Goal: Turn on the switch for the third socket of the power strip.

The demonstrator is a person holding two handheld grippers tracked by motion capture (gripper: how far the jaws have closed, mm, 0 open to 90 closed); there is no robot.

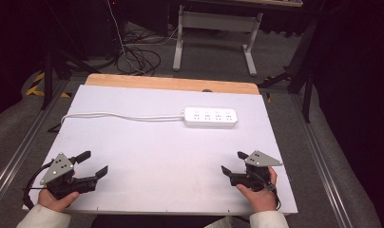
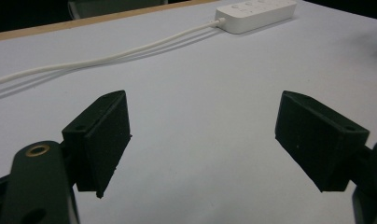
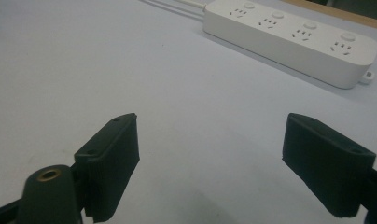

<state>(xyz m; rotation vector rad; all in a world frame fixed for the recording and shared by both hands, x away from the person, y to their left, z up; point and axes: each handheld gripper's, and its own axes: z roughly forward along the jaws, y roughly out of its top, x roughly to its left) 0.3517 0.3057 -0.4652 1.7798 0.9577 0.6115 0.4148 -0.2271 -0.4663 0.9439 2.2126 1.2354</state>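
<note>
While both grippers rest near the tabletop's (image 1: 147,142) front edge with jaws spread wide and empty, the white power strip (image 1: 210,117) lies crosswise beyond them, nearer the right gripper (image 1: 234,162) than the left gripper (image 1: 92,163).

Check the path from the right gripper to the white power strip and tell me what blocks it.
Nothing visible blocks it. The right gripper sits open near the table's front edge, and only bare white surface lies between it and the power strip farther back. The strip's cord runs off to the left, away from that path.
</note>
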